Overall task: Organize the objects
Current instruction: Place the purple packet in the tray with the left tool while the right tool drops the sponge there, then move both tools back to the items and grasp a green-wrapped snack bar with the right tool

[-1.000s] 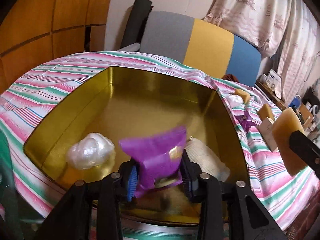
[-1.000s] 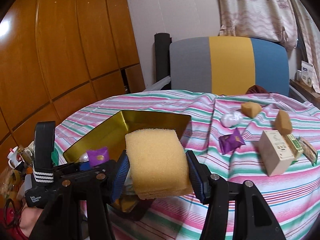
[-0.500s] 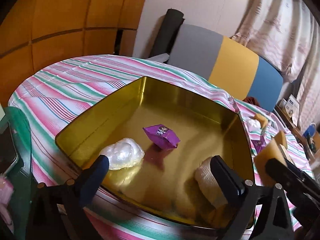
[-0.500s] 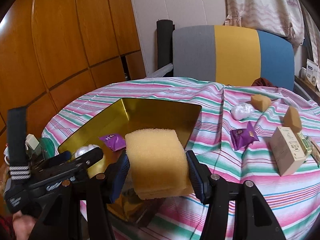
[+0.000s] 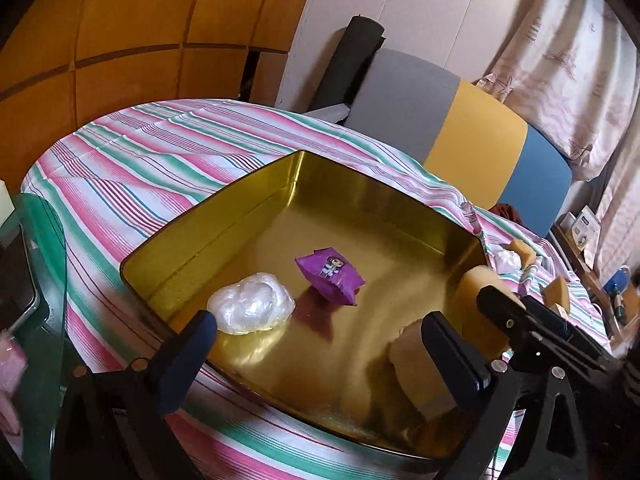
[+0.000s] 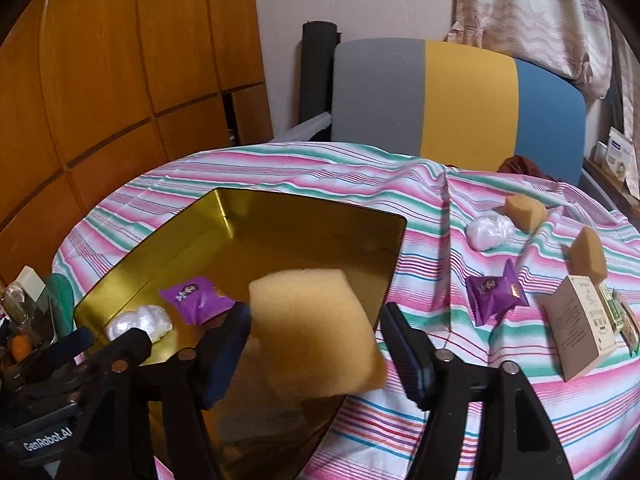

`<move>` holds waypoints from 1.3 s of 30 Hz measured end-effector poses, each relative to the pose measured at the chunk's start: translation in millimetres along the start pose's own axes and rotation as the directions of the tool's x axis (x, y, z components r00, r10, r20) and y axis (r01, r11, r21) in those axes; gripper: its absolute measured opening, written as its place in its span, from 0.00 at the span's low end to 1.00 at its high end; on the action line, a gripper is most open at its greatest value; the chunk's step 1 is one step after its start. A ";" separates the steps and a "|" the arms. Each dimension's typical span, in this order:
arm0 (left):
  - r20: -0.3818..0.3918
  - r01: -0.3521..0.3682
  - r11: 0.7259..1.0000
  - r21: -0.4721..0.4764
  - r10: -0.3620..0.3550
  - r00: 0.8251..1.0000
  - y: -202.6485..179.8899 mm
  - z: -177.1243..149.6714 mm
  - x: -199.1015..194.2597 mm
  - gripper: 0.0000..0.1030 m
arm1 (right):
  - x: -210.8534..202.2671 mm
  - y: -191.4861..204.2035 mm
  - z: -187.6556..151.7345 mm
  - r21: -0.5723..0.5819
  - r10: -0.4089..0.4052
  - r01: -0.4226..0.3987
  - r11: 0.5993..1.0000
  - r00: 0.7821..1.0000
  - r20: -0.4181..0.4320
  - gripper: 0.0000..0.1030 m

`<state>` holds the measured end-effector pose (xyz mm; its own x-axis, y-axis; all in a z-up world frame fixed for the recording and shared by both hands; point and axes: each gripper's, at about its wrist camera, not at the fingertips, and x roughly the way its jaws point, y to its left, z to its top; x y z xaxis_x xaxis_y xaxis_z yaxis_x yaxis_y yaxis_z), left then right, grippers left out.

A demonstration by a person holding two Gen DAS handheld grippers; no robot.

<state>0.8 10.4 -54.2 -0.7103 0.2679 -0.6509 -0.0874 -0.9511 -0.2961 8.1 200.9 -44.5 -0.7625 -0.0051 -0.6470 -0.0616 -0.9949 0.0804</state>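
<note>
Right wrist view: yellow sponge block (image 6: 316, 332), light, soft, squashable, best pinched across its flat sides, blurred and loose between the opening right tongs (image 6: 316, 344) above the gold tin (image 6: 304, 216); left tongs (image 5: 320, 344) wide, empty.

Tin (image 5: 224, 216): gold inside, holding a purple packet (image 5: 330, 274), a white crumpled bag (image 5: 250, 308) and a tan sponge (image 6: 316, 324). Cloth (image 6: 304, 172): pink, green and white stripes. Chair (image 6: 452, 96): grey, yellow and blue panels; wall panels (image 6: 112, 60) orange-brown.
</note>
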 end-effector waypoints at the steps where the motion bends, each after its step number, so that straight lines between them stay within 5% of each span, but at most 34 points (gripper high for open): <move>1: -0.001 0.003 1.000 -0.002 -0.003 1.000 0.0 0.1 -0.1 1.00 | -1.4 -1.5 -1.6 0.005 0.002 -0.002 1.000 1.000 0.005 0.71; 23: 0.006 0.032 0.999 0.003 -0.032 0.999 -6.7 -0.7 -5.9 1.00 | -22.3 -19.4 -8.7 0.089 -0.018 0.014 0.996 0.999 0.038 0.72; 39: -0.050 0.188 0.980 0.063 -0.185 0.981 -41.8 -13.5 -13.4 1.00 | -40.8 -113.1 -72.7 0.171 -0.202 0.212 0.962 0.976 -0.077 0.72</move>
<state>23.3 48.7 -42.6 -0.6458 0.4468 -0.6191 -0.2632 -0.8915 -0.3687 93.0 306.3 -82.3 -0.6826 0.1877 -0.7063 -0.3308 -0.9412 0.0695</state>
